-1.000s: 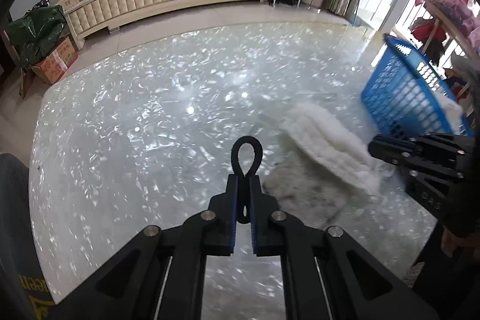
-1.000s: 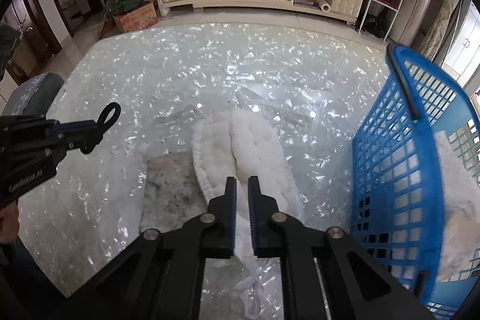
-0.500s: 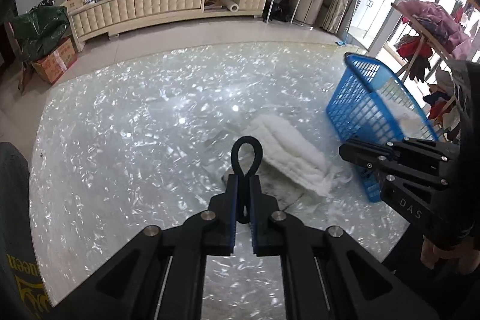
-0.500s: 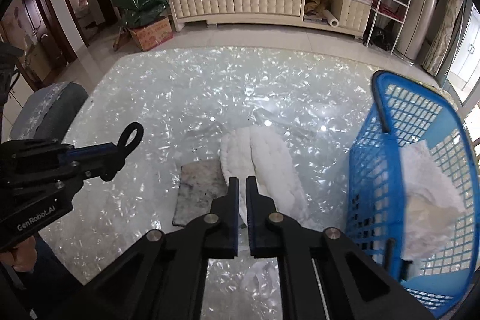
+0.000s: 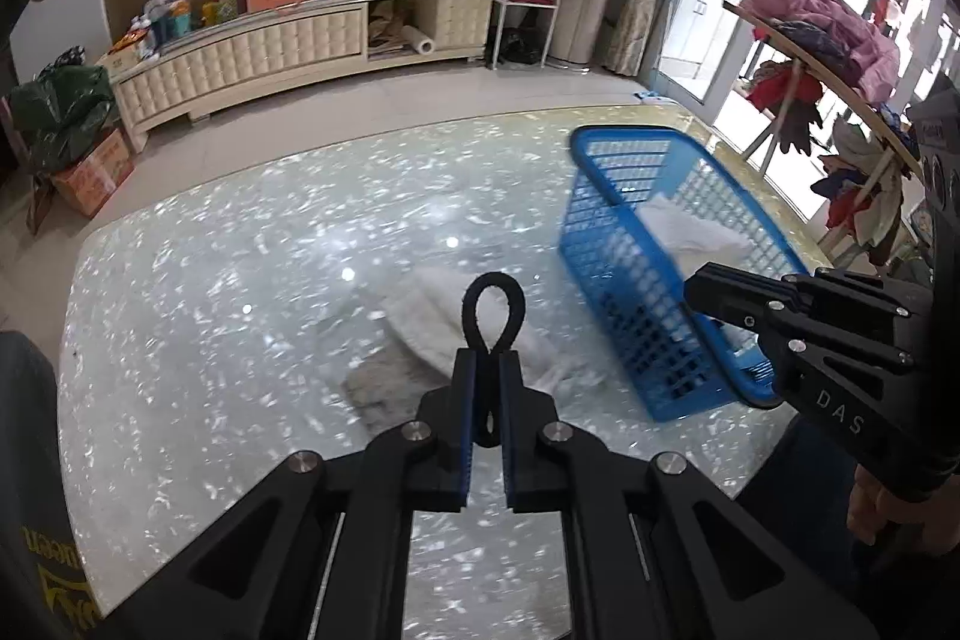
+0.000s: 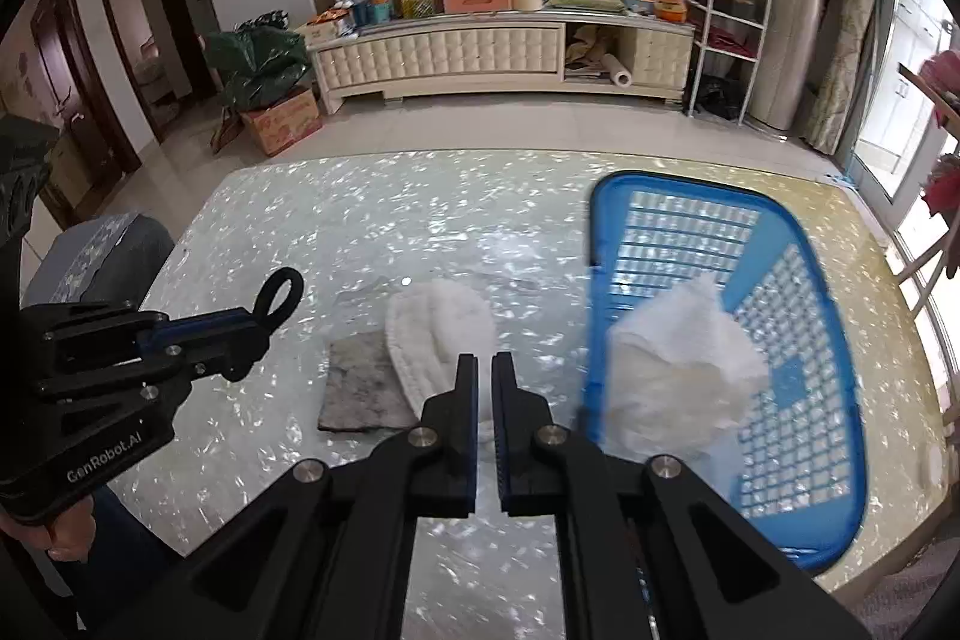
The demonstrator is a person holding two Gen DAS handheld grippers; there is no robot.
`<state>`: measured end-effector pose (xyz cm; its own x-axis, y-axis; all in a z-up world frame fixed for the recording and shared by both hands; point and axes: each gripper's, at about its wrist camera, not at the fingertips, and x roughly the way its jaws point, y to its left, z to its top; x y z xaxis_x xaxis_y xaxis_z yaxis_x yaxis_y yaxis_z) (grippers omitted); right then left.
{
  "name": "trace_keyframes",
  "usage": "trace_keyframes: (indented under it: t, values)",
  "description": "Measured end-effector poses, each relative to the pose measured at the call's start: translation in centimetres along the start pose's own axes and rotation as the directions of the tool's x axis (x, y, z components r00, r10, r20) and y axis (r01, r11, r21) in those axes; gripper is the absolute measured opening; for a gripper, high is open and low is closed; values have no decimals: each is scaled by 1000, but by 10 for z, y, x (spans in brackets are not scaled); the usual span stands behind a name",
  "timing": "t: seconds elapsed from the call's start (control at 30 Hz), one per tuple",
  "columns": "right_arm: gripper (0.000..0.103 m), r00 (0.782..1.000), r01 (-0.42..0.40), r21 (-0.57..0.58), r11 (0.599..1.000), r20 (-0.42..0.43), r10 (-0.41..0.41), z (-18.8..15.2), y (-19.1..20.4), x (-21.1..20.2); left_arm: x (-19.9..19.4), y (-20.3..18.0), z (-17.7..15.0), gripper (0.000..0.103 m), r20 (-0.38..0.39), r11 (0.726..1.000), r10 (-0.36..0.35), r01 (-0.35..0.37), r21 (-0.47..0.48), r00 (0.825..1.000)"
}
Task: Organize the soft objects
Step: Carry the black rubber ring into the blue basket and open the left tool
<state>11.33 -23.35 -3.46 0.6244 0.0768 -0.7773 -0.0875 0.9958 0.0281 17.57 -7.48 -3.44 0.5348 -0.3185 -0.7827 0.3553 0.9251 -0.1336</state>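
A white fluffy cloth [image 6: 441,334] lies on the glittery white table [image 6: 360,220], partly over a grey cloth [image 6: 360,388]. A blue plastic basket [image 6: 798,292] stands to the right with a white fluffy cloth [image 6: 678,370] inside. My left gripper [image 5: 489,370] is shut on a black loop strap [image 5: 493,313] and hovers above the table; it also shows in the right wrist view [image 6: 258,322]. My right gripper [image 6: 485,370] is shut and empty, raised above the white cloth; it also shows in the left wrist view [image 5: 696,286]. The white cloth [image 5: 444,322] and the basket [image 5: 636,280] show there too.
A long cream cabinet [image 6: 480,52] with clutter stands along the far wall. A white wire rack [image 6: 726,28] is at the right, a cardboard box [image 6: 279,124] with a green bag at the left. A clothes rack [image 5: 840,58] stands beyond the basket.
Both grippers have risen and pulled back from the table. The cloths and the basket look smaller and farther away. The left gripper still holds the black loop.
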Motion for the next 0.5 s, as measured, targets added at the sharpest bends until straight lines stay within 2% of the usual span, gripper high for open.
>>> trace_keyframes:
  t: [0.13,0.3,0.5]
  values:
    - [4,1000,24,28,999,9,-24,-5,-18,-5,0,-26,7,6,7,999,-13,13,33,1000]
    - [4,998,60,51,997,-19,-59,-12,-39,-4,3,-53,11,6,7,997,-18,17,71,1000]
    - [5,995,99,79,992,-38,-96,-22,-59,-3,11,-67,12,6,-9,996,-17,18,90,1000]
